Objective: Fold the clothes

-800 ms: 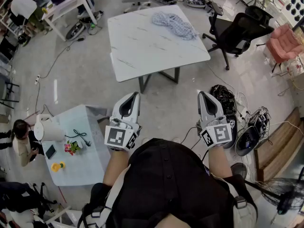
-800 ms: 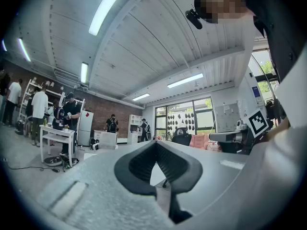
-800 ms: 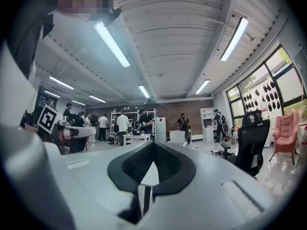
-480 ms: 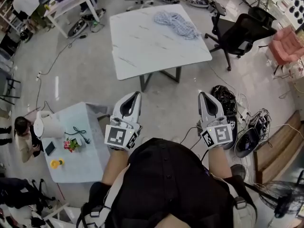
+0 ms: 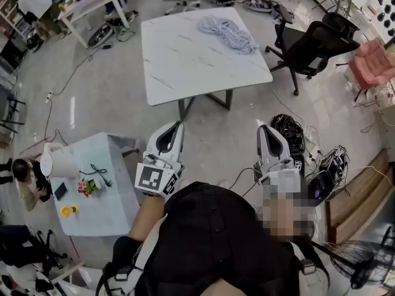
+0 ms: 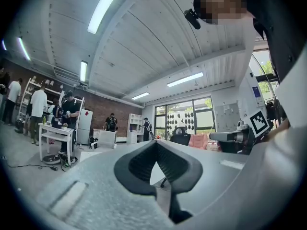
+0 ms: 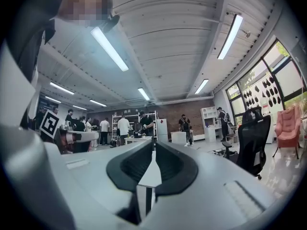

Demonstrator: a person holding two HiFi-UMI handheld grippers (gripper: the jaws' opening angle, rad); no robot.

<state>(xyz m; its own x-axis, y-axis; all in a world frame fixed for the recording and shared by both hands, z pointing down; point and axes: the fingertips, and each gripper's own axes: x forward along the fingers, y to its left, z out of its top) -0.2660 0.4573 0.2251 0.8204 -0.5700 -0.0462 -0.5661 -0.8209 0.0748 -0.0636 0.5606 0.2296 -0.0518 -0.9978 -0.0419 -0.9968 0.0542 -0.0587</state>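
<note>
On the open grey floor [image 5: 105, 97], a white marbled table [image 5: 185, 60] stands well ahead of the person, with bare floor between its near edge and the two grippers. A black office chair [image 5: 308, 42] sits just beside the table's right edge, and a tangle of black cables [image 5: 290, 128] lies on the floor to the right. A low pale side table [image 5: 117, 196] stands near the left. The checked garment [image 5: 227, 31] lies crumpled on the table's far right part, and the rest of the top is bare. The left gripper [image 5: 179, 124] and the right gripper [image 5: 262, 128] are held level and apart, both with jaws together and nothing between them.
</note>
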